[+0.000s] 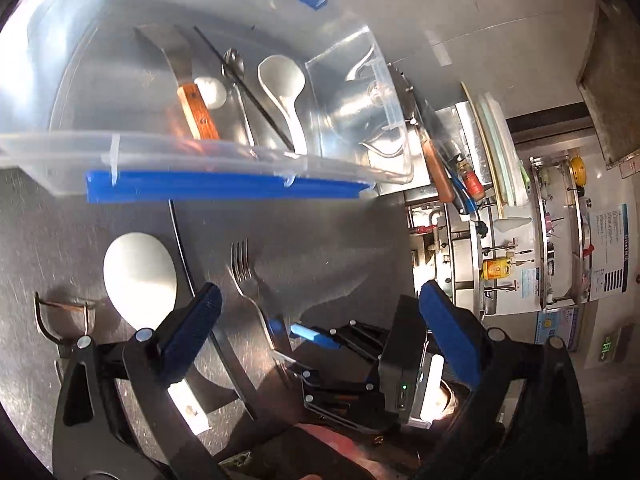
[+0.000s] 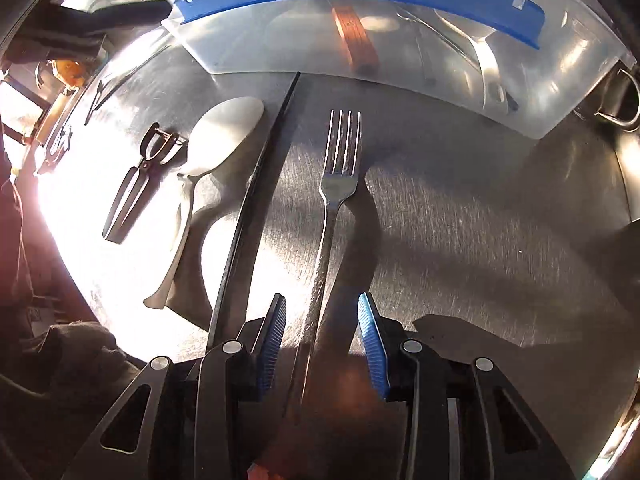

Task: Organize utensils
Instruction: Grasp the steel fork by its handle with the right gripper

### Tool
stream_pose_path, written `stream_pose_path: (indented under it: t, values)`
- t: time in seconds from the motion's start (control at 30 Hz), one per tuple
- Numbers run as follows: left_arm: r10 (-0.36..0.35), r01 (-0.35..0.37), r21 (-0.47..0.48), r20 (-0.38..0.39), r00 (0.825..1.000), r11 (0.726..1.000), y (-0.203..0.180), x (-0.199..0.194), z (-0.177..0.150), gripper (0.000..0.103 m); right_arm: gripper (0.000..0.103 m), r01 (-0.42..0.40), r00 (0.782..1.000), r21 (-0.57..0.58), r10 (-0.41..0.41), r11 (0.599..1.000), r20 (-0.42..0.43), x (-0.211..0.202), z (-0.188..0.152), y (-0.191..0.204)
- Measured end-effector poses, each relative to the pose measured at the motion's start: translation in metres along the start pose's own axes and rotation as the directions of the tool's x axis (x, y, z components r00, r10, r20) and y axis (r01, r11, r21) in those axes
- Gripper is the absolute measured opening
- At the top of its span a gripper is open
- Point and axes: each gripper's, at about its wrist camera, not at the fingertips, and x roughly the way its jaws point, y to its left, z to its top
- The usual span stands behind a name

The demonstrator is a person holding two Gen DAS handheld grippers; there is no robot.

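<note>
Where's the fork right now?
In the right wrist view the fork lies flat on the steel table, handle between the open jaws of the right gripper, tines toward the clear bin.

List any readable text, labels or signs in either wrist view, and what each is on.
Nothing can be quoted with confidence.
Green exit-style sign on the far wall: a pictogram, characters too small to read.
White notice with blue border on the wall: printed lines, too blurred.
Blue-and-white sticker below the shelving: too blurred.
Yellow device on the rack: no legible label.
Right wrist view: no text on the fork, the clear storage box or the steel table.
</note>
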Motion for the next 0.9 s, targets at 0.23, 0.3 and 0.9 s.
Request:
stream_pose_path:
  t: [0.23,0.3,0.9]
  values:
    - [-0.034,0.025,-0.143,-0.065,0.997,0.989,0.032,0.036,-0.031,0.095,0.009,-0.002,0.998,0.026,0.001,1.0,0.07,0.011,0.01,0.002]
    - [-0.045,0.028,-0.199,-0.08,0.996,0.98,0.042,0.044,-0.035,0.095,0.008,-0.039,0.997,0.052,0.036,0.998,0.062,0.011,0.008,-0.001]
    - [-0.044,-0.013,-0.316,-0.171,0.984,0.949,0.035,0.121,-0.06,0.069,0.007,-0.543,0.84,0.278,0.501,0.793,0.21,-0.023,-0.054,-0.059]
